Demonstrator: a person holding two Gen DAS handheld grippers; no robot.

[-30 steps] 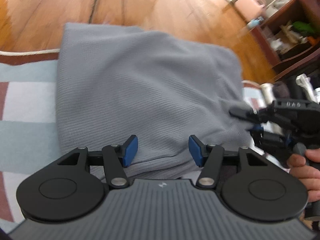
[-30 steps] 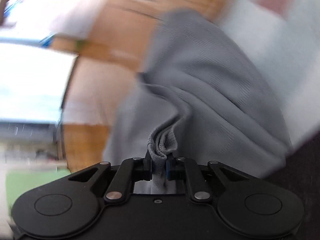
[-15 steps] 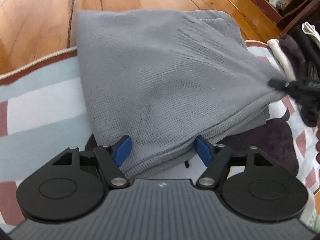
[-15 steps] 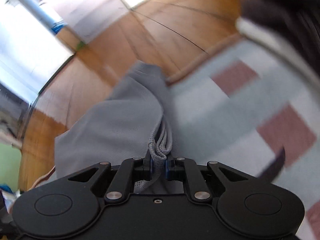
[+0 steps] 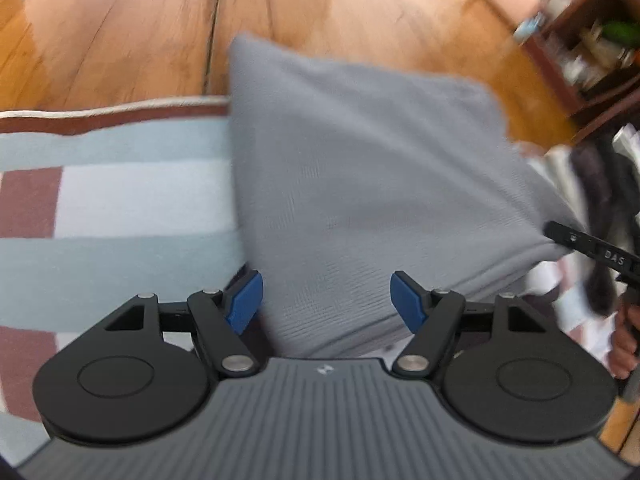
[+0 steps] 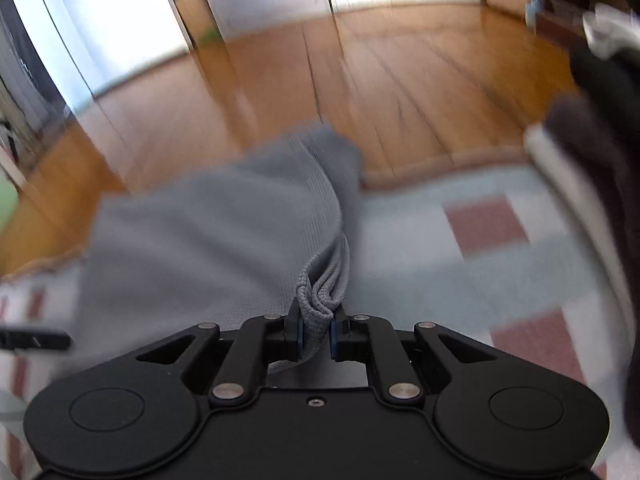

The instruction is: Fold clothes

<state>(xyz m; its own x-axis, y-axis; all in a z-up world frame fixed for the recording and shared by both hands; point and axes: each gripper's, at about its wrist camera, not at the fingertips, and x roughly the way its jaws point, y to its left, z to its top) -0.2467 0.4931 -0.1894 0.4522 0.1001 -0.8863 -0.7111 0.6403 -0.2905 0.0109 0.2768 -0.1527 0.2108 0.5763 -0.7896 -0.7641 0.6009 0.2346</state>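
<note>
The grey garment [image 5: 372, 200] lies folded over on the checked rug [image 5: 120, 200], its far edge reaching the wood floor; the fold appears partly done, with final laying and smoothing left. The right gripper [image 6: 316, 332] is clamped on a bunched corner of the garment. The left gripper [image 5: 326, 304] has just been opening; its spread pads straddle the garment's near edge without pressing it.

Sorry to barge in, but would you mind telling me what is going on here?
A person is folding a grey garment on a checked rug laid on a wooden floor. The right hand-held gripper is shut on a bunched edge of the garment. The left hand-held gripper is open, its jaws having just widened, with the garment's near edge between its pads but not pinched. A pile of dark clothes lies beside.
</note>
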